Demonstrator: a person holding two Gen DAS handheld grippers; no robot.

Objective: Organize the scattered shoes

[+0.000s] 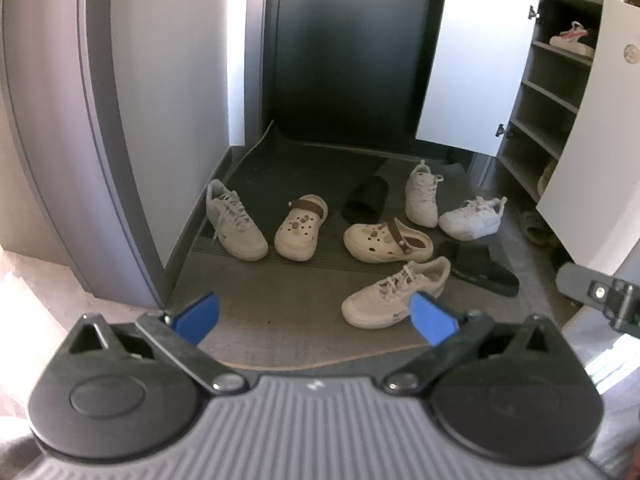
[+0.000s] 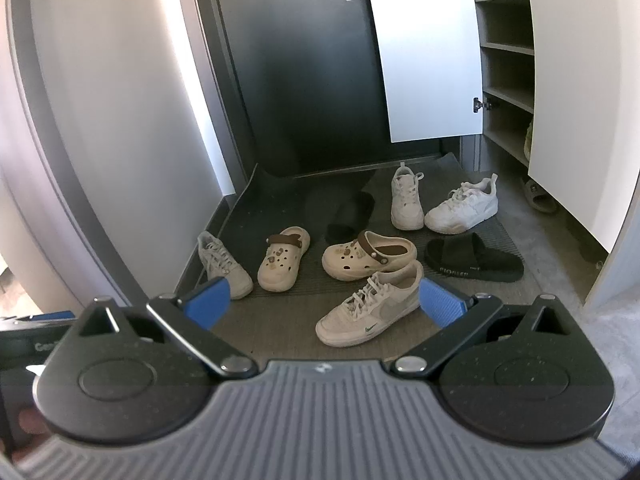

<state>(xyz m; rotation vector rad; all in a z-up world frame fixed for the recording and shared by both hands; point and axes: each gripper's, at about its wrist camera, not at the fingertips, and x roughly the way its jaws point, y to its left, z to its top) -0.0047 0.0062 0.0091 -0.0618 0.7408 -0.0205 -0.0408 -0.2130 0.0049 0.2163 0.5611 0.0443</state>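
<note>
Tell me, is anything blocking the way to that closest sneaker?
Nothing visible blocks it. The closest sneaker lies on bare mat just ahead of the open right hand-held gripper. The clog and black slide sit behind it, farther away.

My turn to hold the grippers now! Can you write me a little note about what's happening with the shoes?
Left hand-held gripper: open, holding nothing. Right hand-held gripper: open, holding nothing.

On the mat: two cream clogs, nearest sneaker, sneaker by the wall, two white sneakers, two black slides.

Shoe cabinet: doors open, most visible shelves bare.

Done: nothing moved yet, it seems. Left: all eight shoes.
</note>
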